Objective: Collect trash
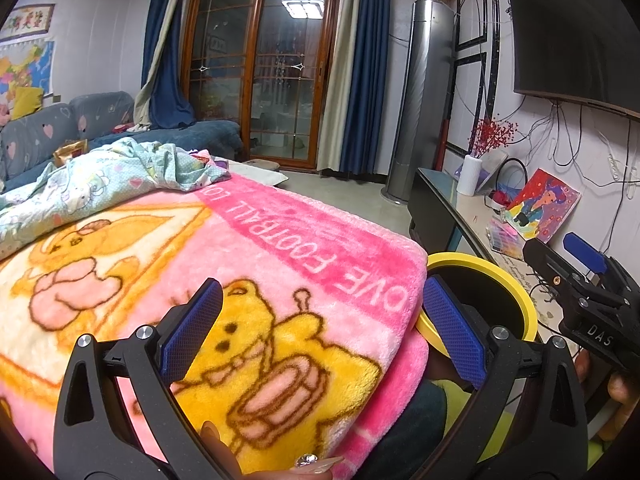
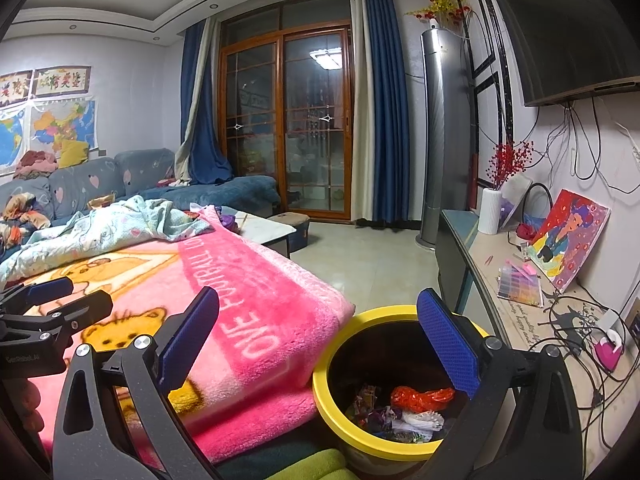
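A yellow-rimmed trash bin [image 2: 326, 412] stands on the floor beside the pink blanket [image 2: 256, 332]. Inside it lie several scraps: an orange wrapper [image 2: 420, 397], white crumpled paper [image 2: 420, 422] and dark foil pieces. My right gripper [image 2: 320, 344] is open and empty, held above the bin's near rim. My left gripper [image 1: 320, 332] is open and empty over the blanket's right edge; the bin's rim [image 1: 500, 270] shows beyond it. The right gripper also shows at the right of the left wrist view [image 1: 576, 264], jaws apart.
A blue-green quilt [image 2: 104, 228] lies bunched on the far side of the blanket. A low TV cabinet [image 2: 520, 320] runs along the right with cables, a painting [image 2: 568, 240] and a white vase [image 2: 490, 210]. A sofa [image 2: 100, 184] stands at the back left.
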